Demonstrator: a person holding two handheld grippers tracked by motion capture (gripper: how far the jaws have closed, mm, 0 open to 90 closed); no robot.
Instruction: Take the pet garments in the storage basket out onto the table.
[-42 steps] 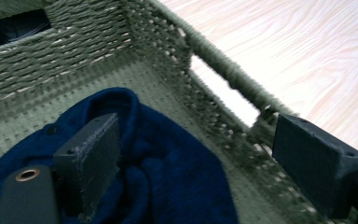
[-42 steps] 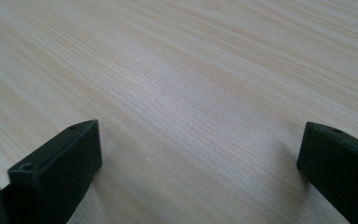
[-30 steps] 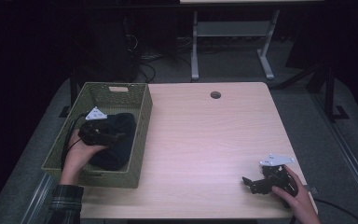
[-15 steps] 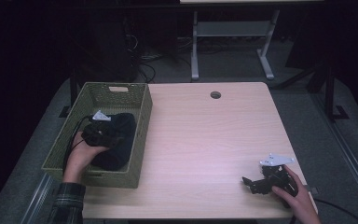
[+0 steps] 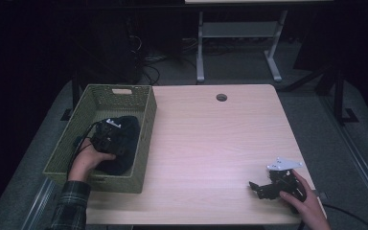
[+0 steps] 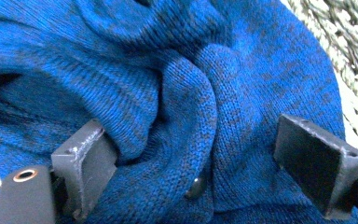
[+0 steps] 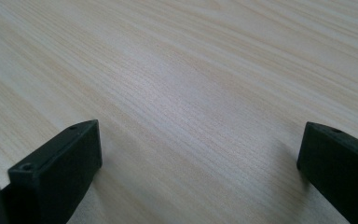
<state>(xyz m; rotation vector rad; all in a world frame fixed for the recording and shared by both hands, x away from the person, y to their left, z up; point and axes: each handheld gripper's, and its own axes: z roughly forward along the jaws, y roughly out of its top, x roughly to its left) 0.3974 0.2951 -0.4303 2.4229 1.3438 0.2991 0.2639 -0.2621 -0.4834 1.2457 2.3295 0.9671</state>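
Blue knitted soft garment (image 6: 186, 93) in green woven basket (image 5: 143, 124): light, floppy. My left tool (image 6: 205, 154) apart, straddling raised fold, good pinch spot. Right tool (image 7: 196, 158) apart, idle over table (image 7: 191, 70).

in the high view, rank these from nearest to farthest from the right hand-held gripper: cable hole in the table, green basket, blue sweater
Right hand-held gripper sits at the table's near right corner.
1. Cable hole, far edge of the table.
2. Green basket, left side; its right wall is closest.
3. Blue sweater, inside the basket, past that wall.
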